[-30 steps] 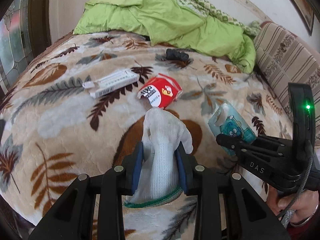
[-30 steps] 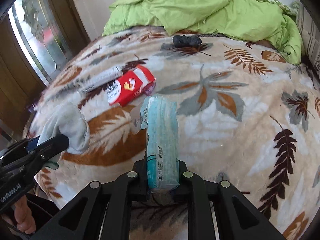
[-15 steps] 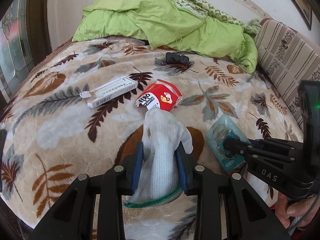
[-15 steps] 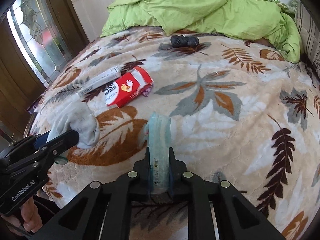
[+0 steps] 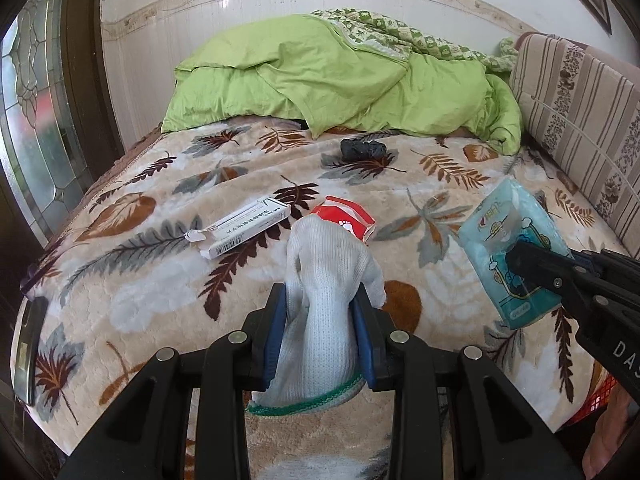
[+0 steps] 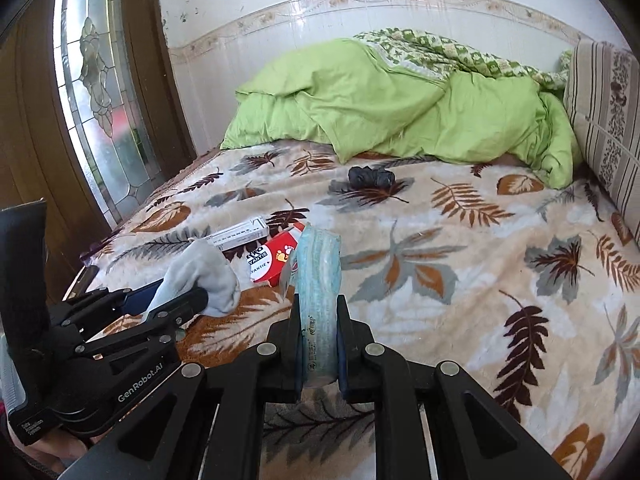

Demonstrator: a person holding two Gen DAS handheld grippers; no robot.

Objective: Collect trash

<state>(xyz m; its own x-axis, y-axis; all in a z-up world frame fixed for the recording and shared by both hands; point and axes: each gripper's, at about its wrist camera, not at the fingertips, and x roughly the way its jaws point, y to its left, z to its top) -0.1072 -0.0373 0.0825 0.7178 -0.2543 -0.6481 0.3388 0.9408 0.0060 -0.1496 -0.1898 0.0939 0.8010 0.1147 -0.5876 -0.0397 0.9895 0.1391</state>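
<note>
With the left gripper [image 5: 320, 330] pinching the white glove [image 5: 326, 296] and the right gripper [image 6: 318, 344] clamped on the tissue pack [image 6: 318, 276], both grips should be kept firm until a bin, not in view, is reached.

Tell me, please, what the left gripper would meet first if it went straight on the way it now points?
Probably the red packet. The left gripper is shut on a white glove, and the packet lies on the leaf-patterned blanket just past the glove's tip. Depth is unclear, so the glove might touch the blanket first.

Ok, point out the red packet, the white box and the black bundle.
red packet [image 6: 276, 258], right wrist view, its printed front face.
white box [image 5: 244, 228], left wrist view, middle of its top.
black bundle [image 6: 370, 177], right wrist view, its middle.
</note>
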